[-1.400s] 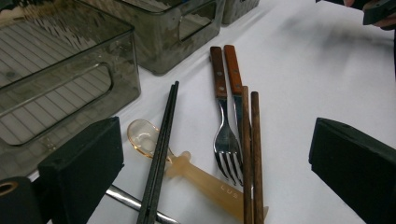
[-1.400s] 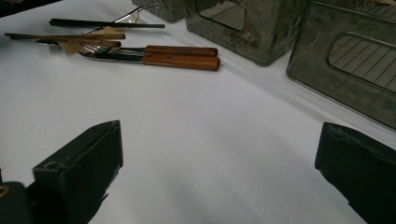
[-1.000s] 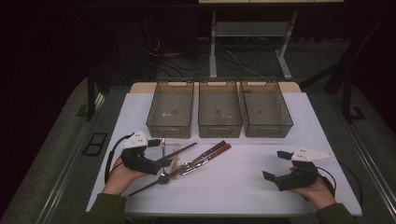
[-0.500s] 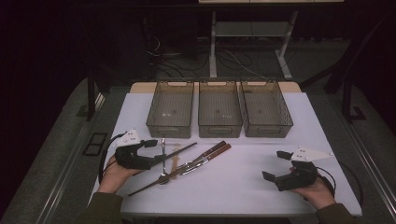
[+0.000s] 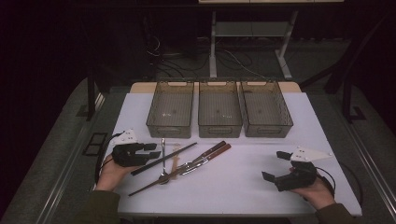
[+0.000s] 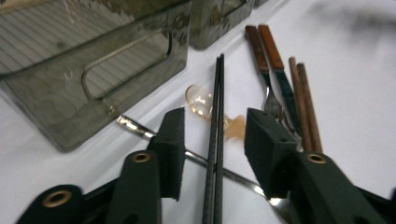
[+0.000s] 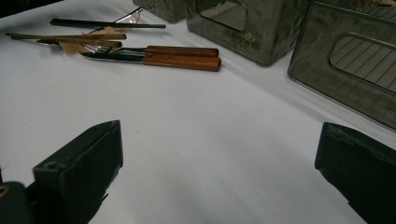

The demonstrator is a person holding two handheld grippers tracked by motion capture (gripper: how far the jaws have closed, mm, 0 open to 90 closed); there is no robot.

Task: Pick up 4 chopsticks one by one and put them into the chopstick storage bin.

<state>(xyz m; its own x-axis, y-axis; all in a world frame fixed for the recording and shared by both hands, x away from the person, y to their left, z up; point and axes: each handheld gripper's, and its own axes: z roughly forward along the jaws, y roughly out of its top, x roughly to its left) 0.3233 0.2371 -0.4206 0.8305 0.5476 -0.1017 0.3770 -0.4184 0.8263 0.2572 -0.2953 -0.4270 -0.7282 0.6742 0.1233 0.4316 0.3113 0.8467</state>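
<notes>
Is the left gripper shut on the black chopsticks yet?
No, open: the left gripper straddles the black chopsticks, with gaps either side.

Three bins (image 5: 219, 114) wall the far side, cutlery pile (image 5: 187, 161) left-centre, bare table (image 5: 243, 182) right

room: dark | floor (image 5: 60, 154): grey carpet | table (image 5: 233, 196): white | desk frame (image 5: 247, 32): behind

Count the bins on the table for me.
3, in a row along the far side of the table: left bin, middle bin, right bin. Nothing seems to hide a fourth.
</notes>
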